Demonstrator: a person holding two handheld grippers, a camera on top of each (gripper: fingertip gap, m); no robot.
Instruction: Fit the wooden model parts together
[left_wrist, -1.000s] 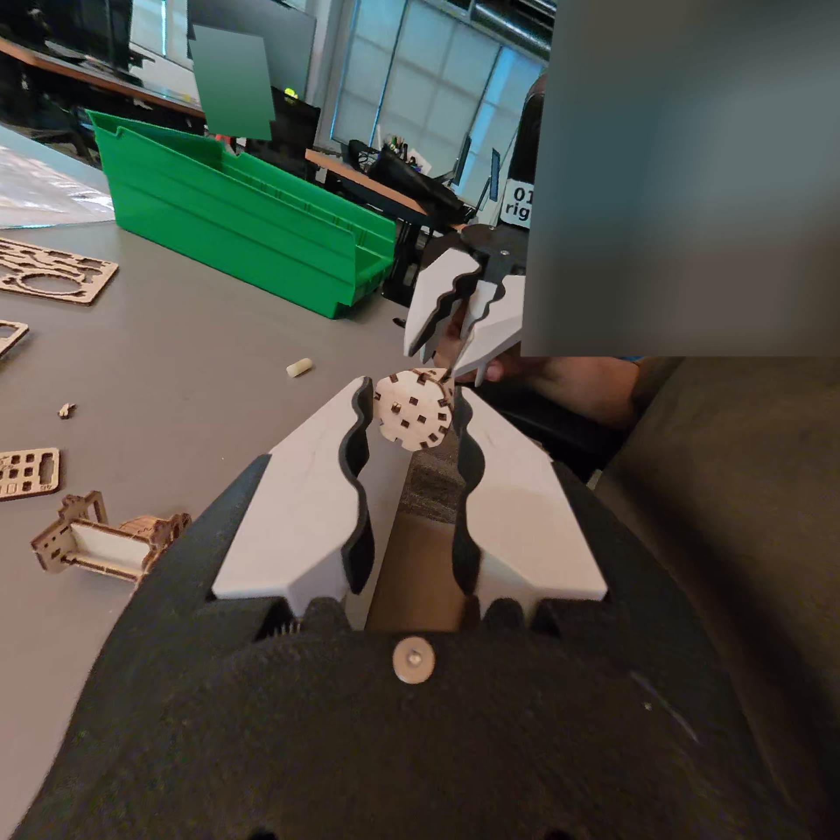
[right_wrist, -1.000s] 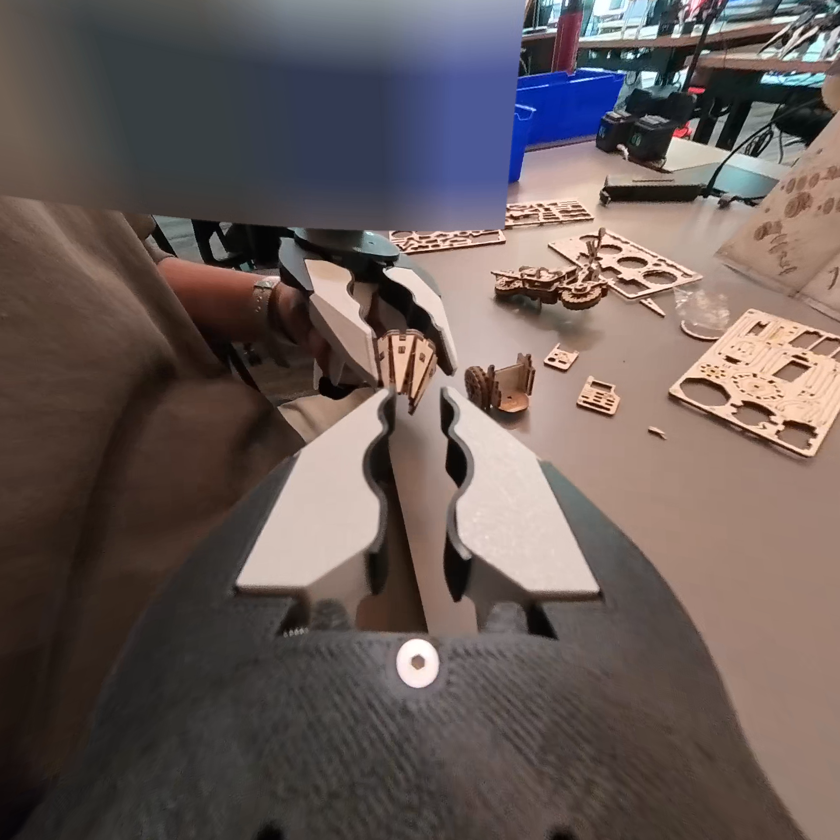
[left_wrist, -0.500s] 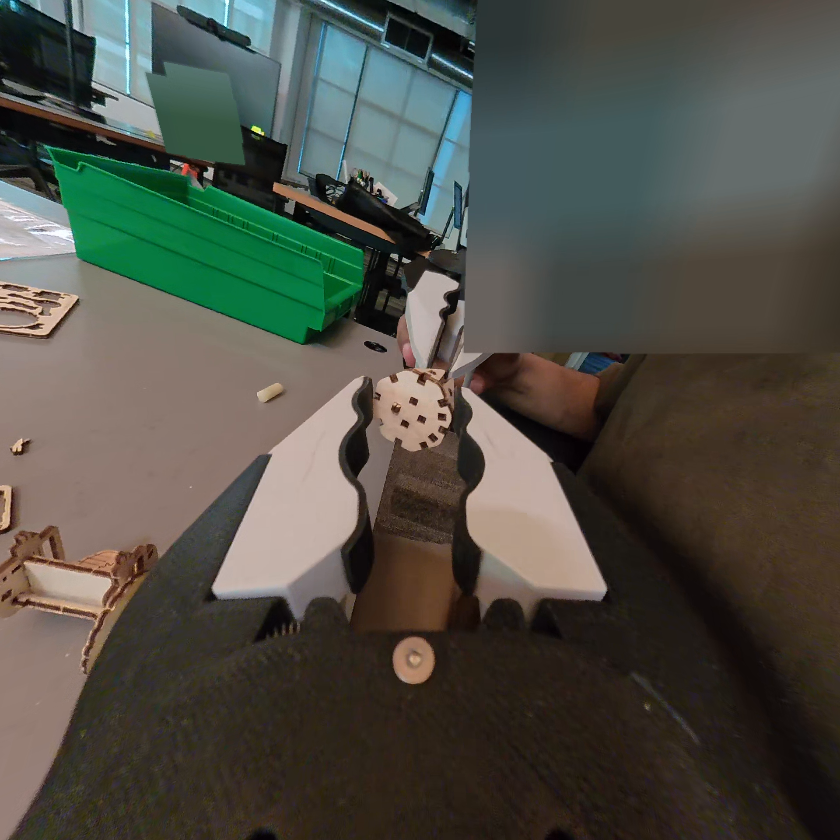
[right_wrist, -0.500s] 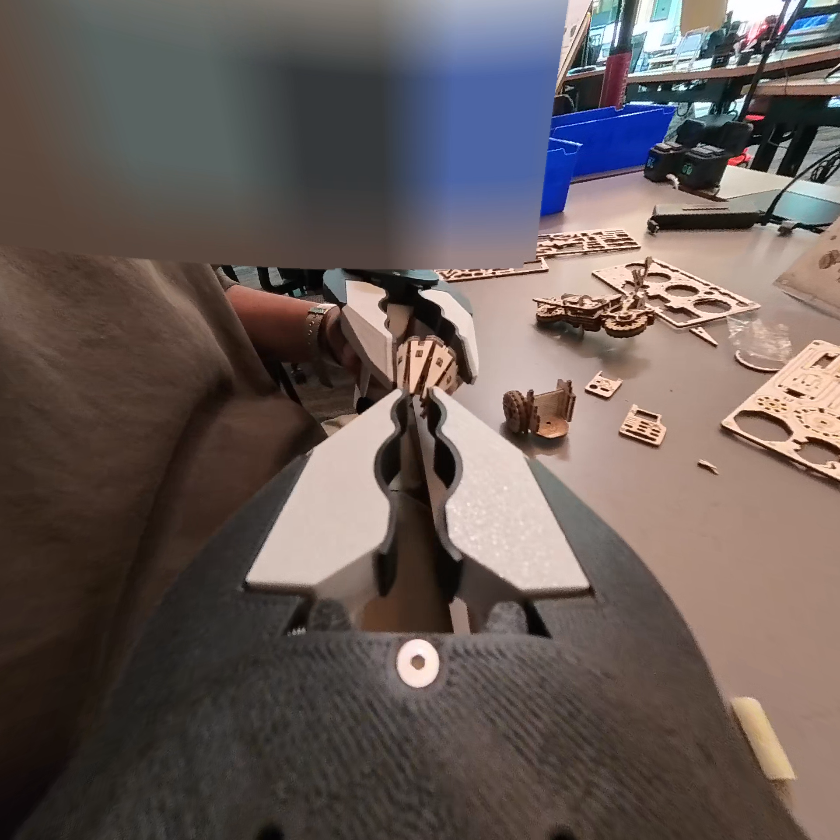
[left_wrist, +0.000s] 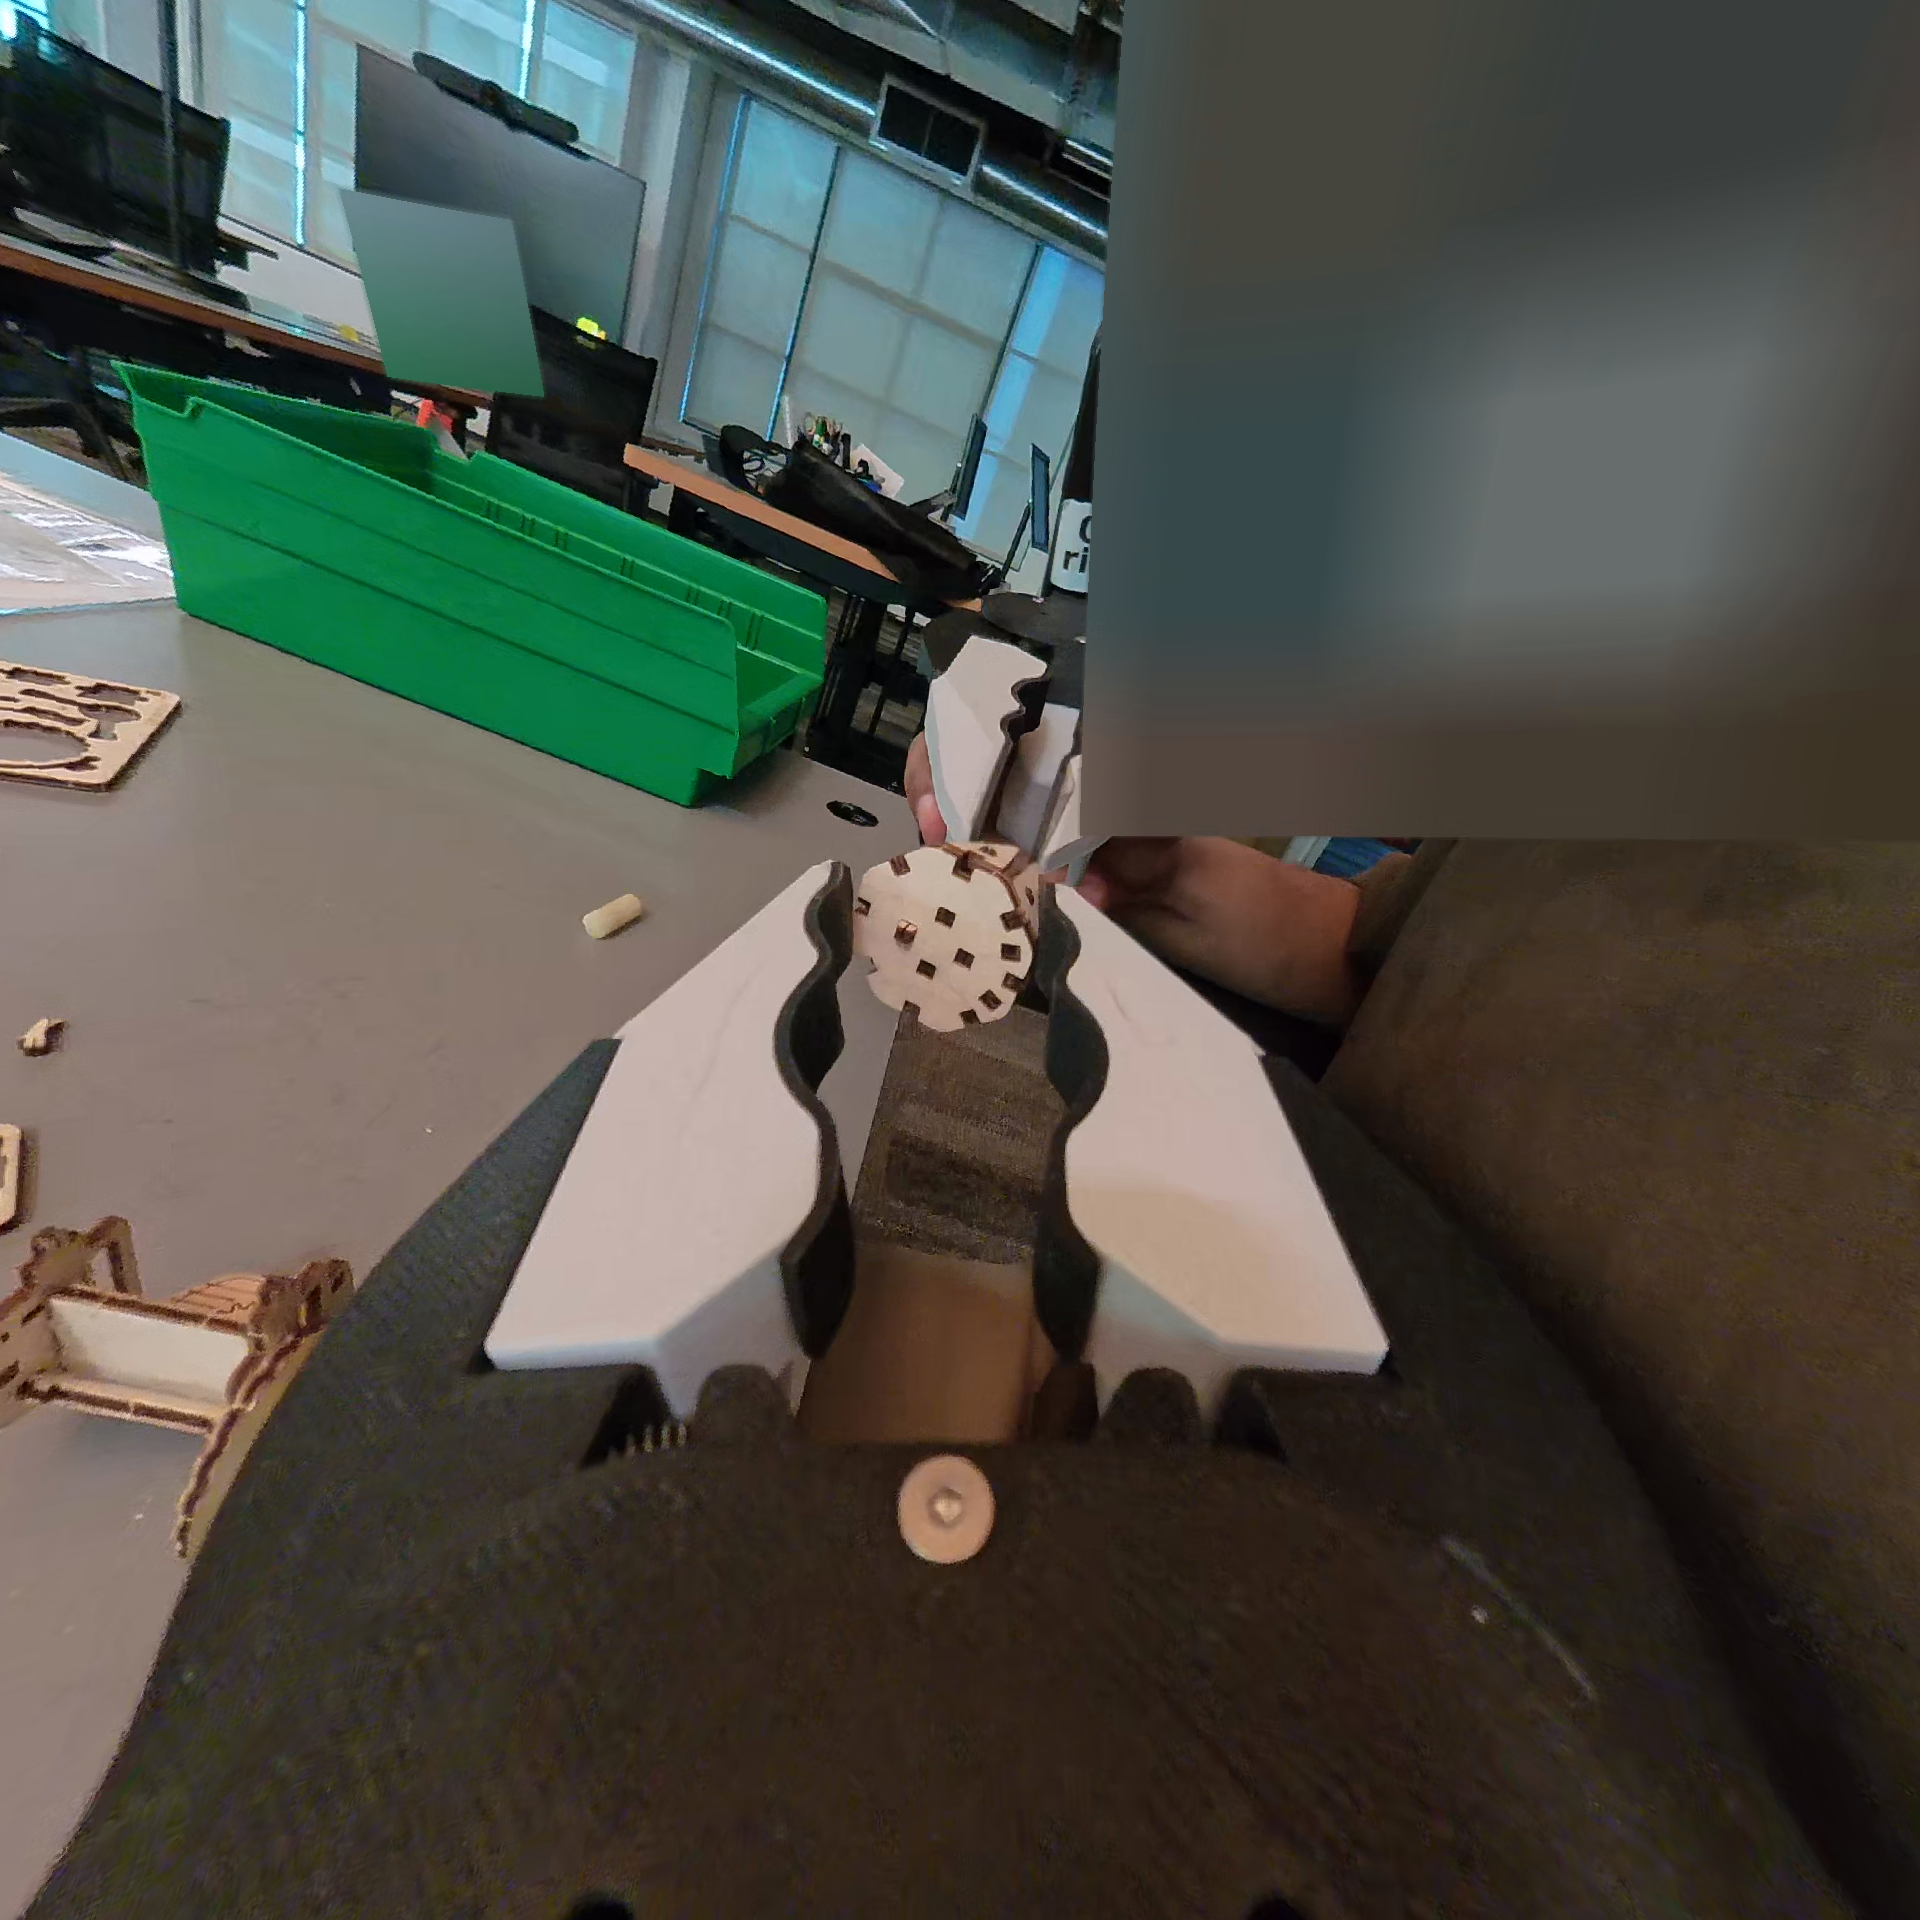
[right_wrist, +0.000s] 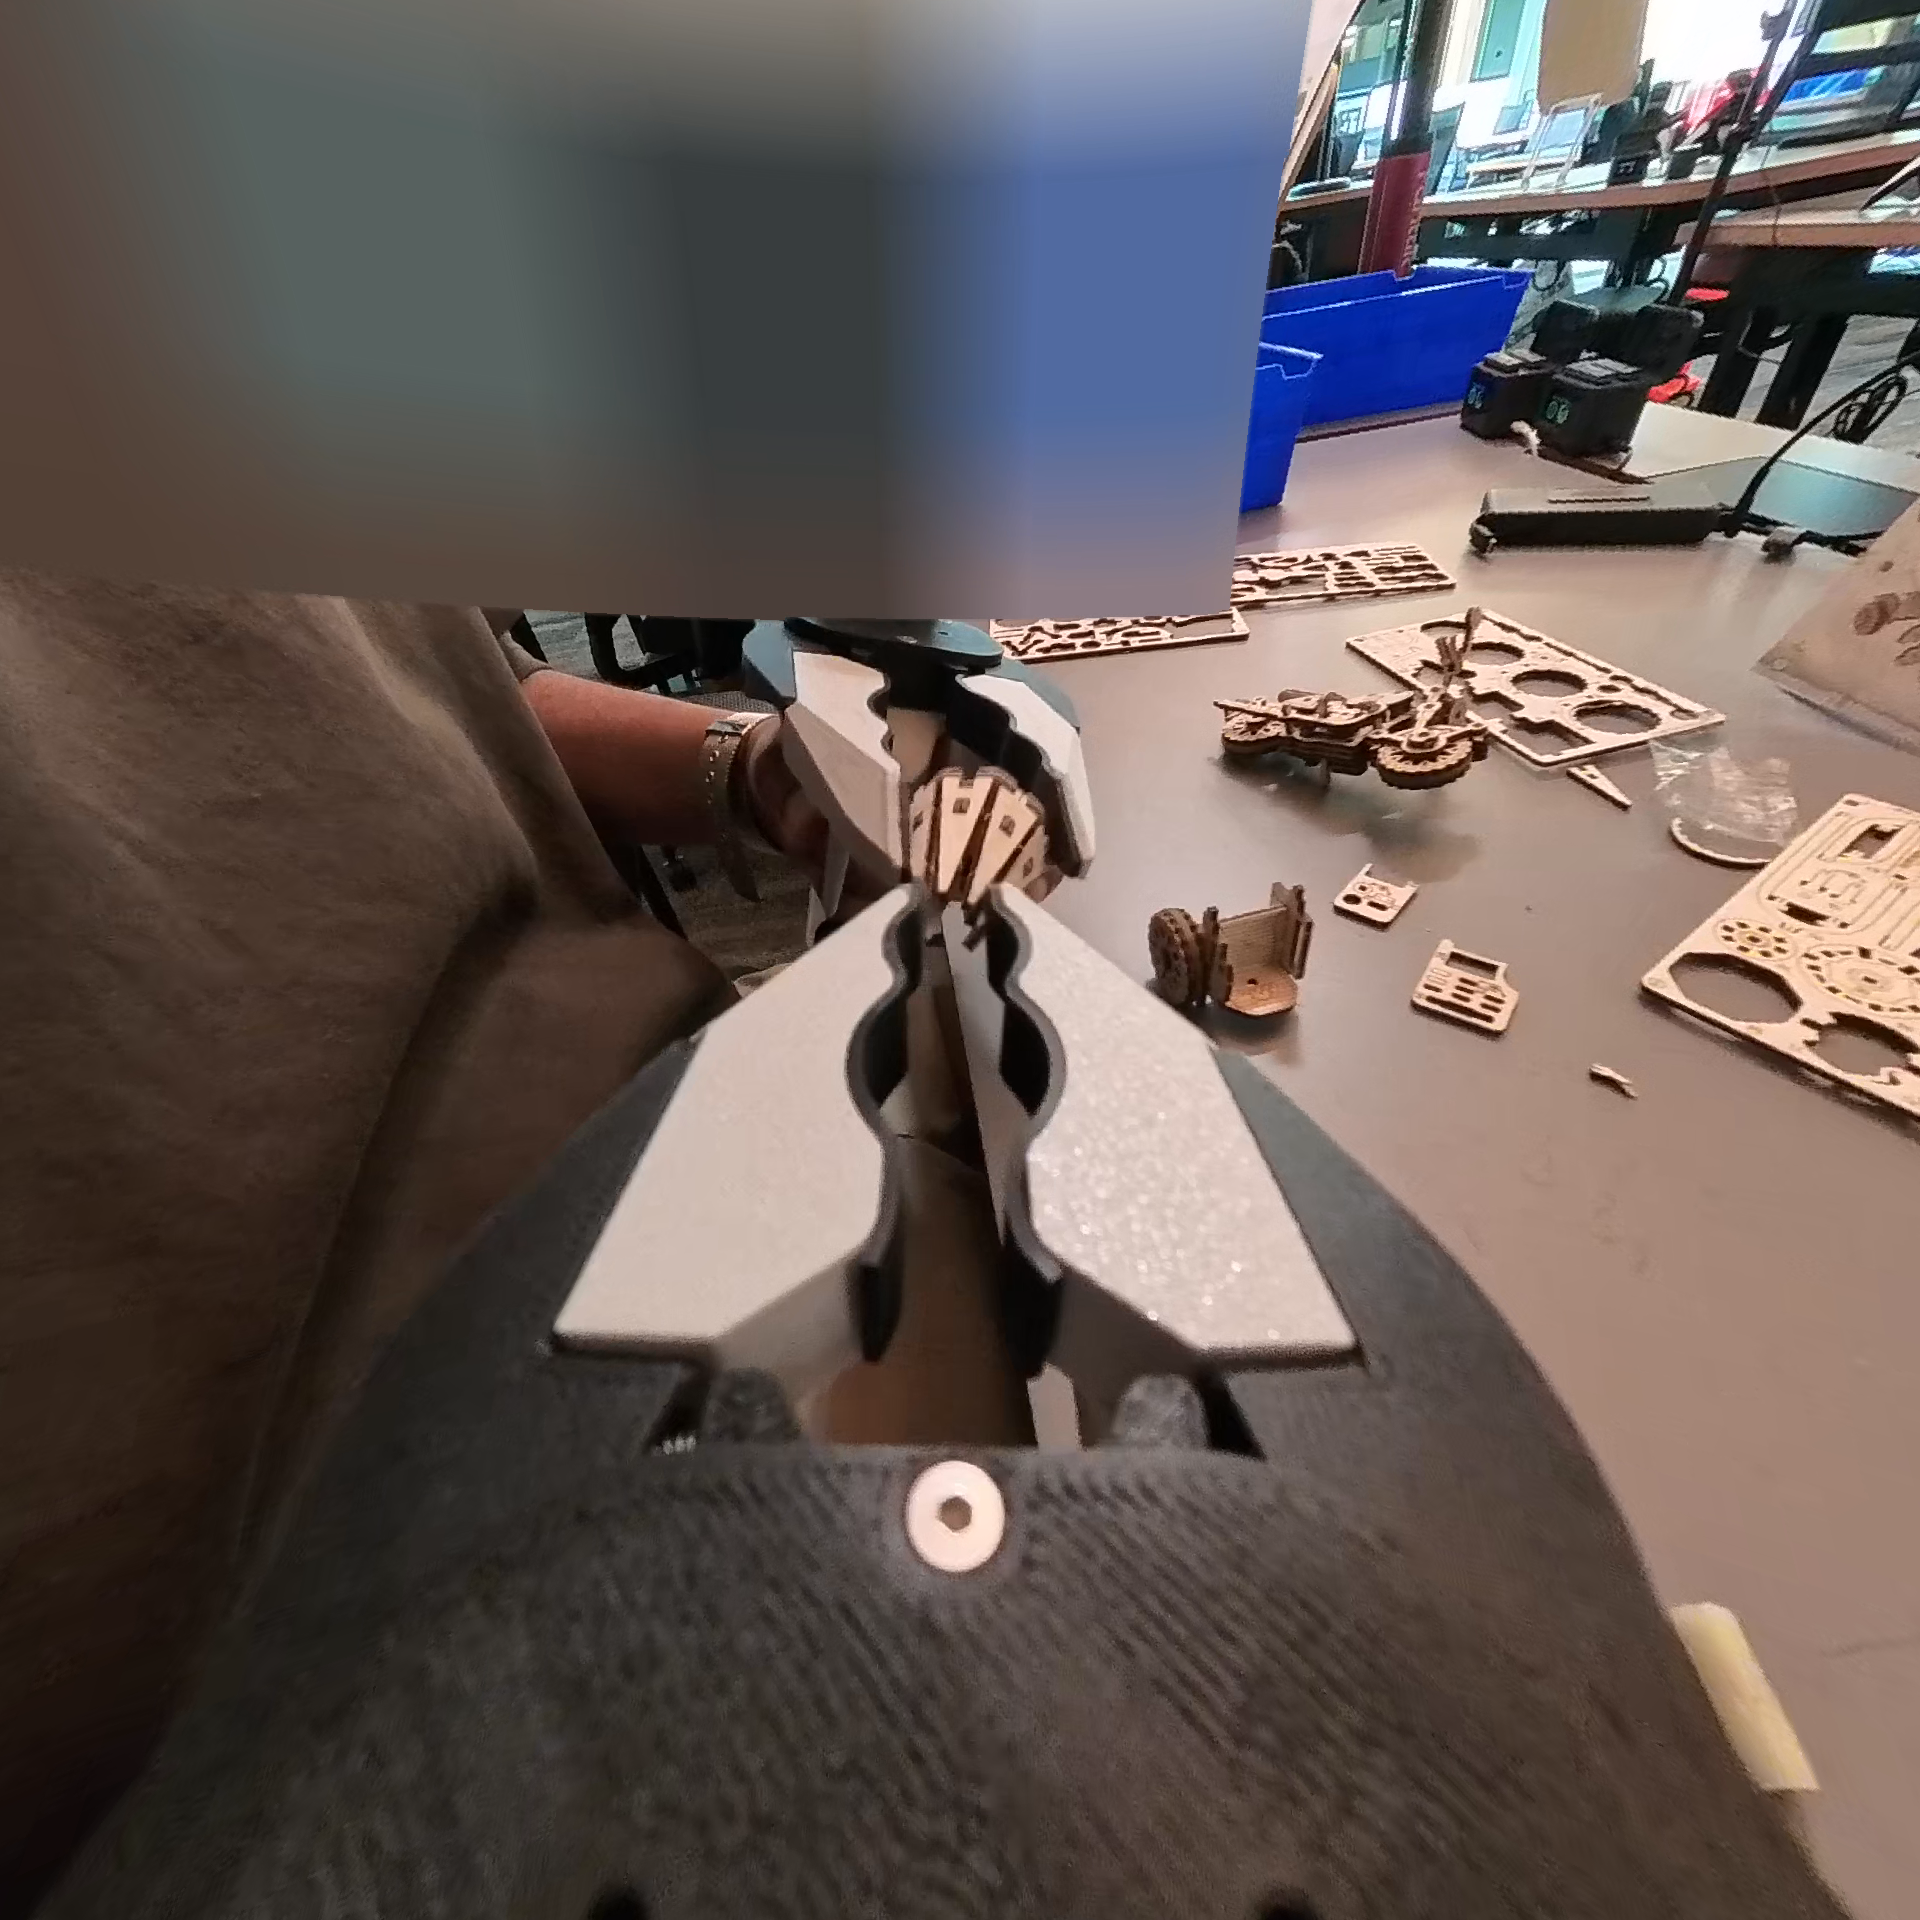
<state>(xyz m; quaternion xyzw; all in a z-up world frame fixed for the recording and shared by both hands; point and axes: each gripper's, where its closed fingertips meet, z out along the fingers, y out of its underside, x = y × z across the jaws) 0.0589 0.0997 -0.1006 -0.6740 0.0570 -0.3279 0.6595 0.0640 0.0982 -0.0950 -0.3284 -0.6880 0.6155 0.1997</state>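
My left gripper (left_wrist: 940, 902) is shut on a round wooden wheel (left_wrist: 943, 943) with small square holes, and holds it in the air off the table's edge. In the right wrist view the wheel (right_wrist: 977, 836) shows its slatted rim between the left gripper's fingers (right_wrist: 842, 769). My right gripper (right_wrist: 958, 906) faces it with its jaws nearly together, pinching the near rim of the wheel. In the left wrist view the right gripper (left_wrist: 1003, 821) sits just behind the wheel, half hidden by a blurred patch.
A grey table (left_wrist: 312, 935) holds a green bin (left_wrist: 468, 582), a half-built wooden frame (left_wrist: 135, 1351), a pale peg (left_wrist: 613, 916) and punched sheets (right_wrist: 1818, 966). A wooden motorcycle model (right_wrist: 1351, 732) and a small wheeled sub-assembly (right_wrist: 1231, 951) lie nearby. The person's torso (right_wrist: 260, 935) is close. My left and right fingertips are right by each other.
My right gripper was open a second ago; it has moved onto the wheel and closed on its rim. My left gripper has kept its hold on the wheel.
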